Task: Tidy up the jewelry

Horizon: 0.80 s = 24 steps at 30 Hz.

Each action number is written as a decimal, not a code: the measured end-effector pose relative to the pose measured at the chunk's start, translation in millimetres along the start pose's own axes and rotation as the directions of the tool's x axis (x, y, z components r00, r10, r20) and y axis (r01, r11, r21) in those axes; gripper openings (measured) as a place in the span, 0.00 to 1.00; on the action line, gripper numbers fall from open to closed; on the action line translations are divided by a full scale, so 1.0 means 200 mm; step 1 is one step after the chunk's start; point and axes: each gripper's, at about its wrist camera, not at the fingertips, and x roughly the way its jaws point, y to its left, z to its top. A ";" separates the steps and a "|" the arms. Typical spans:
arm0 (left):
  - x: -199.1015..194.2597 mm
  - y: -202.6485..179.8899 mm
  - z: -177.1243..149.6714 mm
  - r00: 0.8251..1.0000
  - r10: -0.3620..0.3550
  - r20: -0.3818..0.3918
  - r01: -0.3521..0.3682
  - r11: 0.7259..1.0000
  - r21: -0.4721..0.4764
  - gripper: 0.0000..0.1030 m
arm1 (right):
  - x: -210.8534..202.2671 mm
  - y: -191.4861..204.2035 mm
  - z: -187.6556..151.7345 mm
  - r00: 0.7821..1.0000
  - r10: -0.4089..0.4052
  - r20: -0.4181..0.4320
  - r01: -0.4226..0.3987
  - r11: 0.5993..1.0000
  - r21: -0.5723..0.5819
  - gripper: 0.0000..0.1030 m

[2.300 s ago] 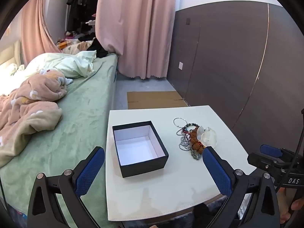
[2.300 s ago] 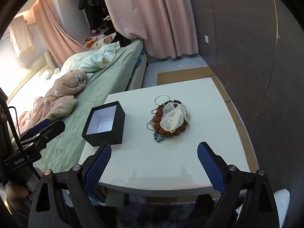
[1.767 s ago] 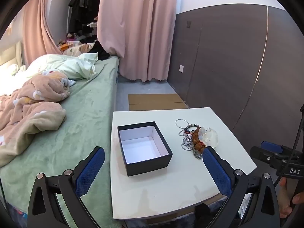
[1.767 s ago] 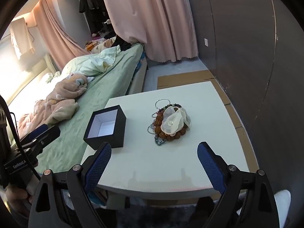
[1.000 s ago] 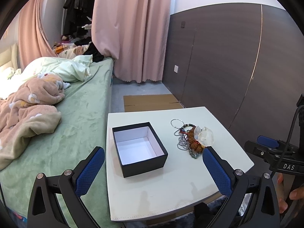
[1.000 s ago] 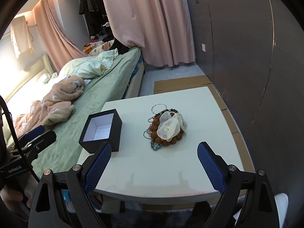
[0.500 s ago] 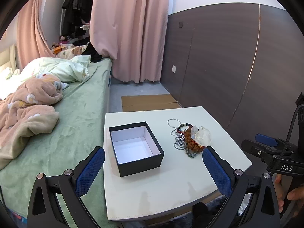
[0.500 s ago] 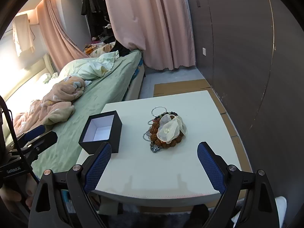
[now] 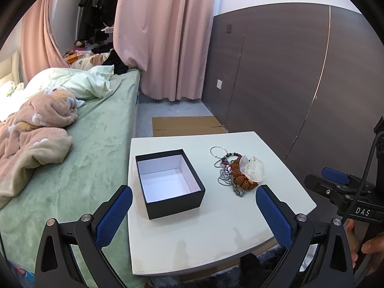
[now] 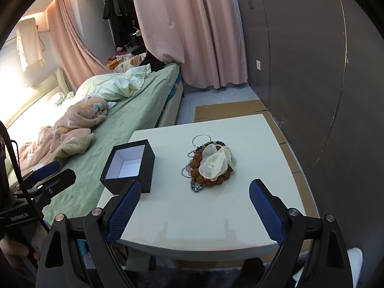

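White square worktop [image 9: 216,235] beside a green-sheeted bed [image 9: 79,158]. On its left half, an open black box [image 9: 169,182] with white lining: inside, nothing but bare white floor and walls, seen from both wrist views [image 10: 129,164]. No lid in sight.

To the right of the box and apart from it, a heap of jewelry [image 9: 236,171] lying loose on the worktop, none of it in the box. In the heap: a thin silver hoop [image 10: 201,140] at the far edge, a dark bead bracelet [image 10: 212,143] just beside it, a silver chain [image 9: 224,174] on the box side, a chunky brown bead bracelet [image 10: 211,178], and on top a sheer cream fabric flower [image 10: 216,162] with a clear bead at its centre.

Left claw [image 9: 193,212] spread wide, blue pads [image 9: 112,216] far apart, gripping nothing, raised over the near edge of the worktop with the box between and beyond its tips. Right claw [image 10: 194,208] likewise spread wide and empty, raised over the near edge with the jewelry heap ahead, well apart from it.

Flattened cardboard [image 10: 228,109] on the floor beyond the worktop; pink curtain [image 9: 165,36] behind; crumpled blanket [image 9: 33,134] on the bed.
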 end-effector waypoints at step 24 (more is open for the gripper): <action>0.12 -0.08 0.03 0.999 -0.032 -0.027 0.032 0.999 -0.001 1.00 | 0.03 -0.10 0.05 1.000 0.024 -0.006 -0.023 0.994 0.107 0.90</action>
